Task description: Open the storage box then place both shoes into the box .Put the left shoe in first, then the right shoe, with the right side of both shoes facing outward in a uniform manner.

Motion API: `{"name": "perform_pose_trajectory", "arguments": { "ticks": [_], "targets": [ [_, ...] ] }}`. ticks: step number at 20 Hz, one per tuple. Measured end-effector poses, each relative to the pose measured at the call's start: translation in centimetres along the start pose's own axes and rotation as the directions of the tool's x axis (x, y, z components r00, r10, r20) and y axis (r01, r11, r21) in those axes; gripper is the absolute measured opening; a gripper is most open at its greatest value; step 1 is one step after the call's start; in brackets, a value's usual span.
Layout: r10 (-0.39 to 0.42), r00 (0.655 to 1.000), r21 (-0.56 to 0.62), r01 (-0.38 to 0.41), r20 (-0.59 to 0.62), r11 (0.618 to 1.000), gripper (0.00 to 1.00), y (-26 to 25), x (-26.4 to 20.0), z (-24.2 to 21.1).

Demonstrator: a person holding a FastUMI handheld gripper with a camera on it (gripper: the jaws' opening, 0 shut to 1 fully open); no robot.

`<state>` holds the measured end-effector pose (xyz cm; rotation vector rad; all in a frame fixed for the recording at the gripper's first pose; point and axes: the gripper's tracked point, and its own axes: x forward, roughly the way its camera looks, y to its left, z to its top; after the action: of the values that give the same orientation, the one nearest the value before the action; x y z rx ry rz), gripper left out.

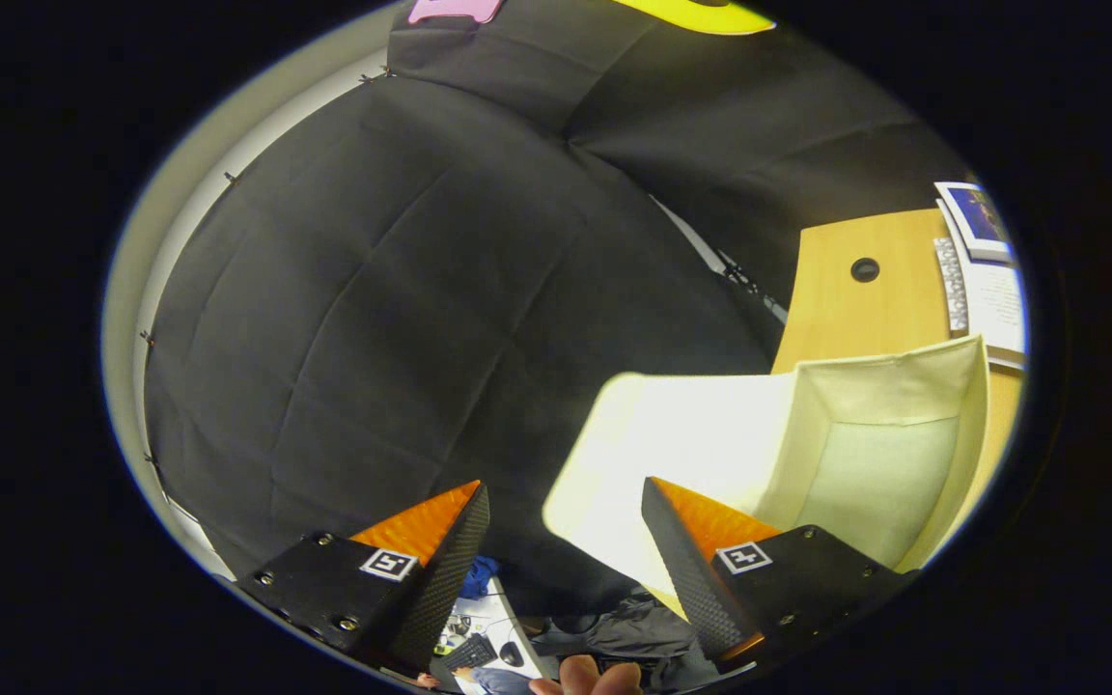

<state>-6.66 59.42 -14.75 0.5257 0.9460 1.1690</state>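
Observation:
The cream fabric storage box (879,473) stands open just ahead of my right finger, and its pale inside shows. Its lid flap (681,425) is swung out to the side of the box, towards the black cloth wall. The flap's rounded near edge reaches into the gap between my fingers, close to the right finger (681,541). My gripper (564,487) is open, with a wide gap between the fingertips and neither finger pressing on the flap. I cannot tell whether the right finger touches the flap.
The box rests on a light wooden desk (846,309) with a round cable hole (865,269). A keyboard (950,285) and a screen (979,220) lie at the desk's far end. The black cloth wall (402,319) stands beyond the fingers. A person's hand (587,676) shows below them.

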Motion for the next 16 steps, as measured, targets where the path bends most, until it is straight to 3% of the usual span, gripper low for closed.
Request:
{"name": "perform_pose_trajectory", "arguments": {
  "ticks": [8, 13, 16],
  "targets": [
    [-0.181, 0.977, -0.064, 0.189, 0.112, 0.980, 0.97, -8.4, -9.6, 1.2],
    [-0.279, 0.937, -0.056, 0.296, 0.210, 0.954, 0.97, -13.4, -16.3, 2.1],
    [-0.366, 0.891, -0.035, 0.389, 0.267, 0.921, 0.97, -16.9, -20.3, 2.2]
  ]
}}
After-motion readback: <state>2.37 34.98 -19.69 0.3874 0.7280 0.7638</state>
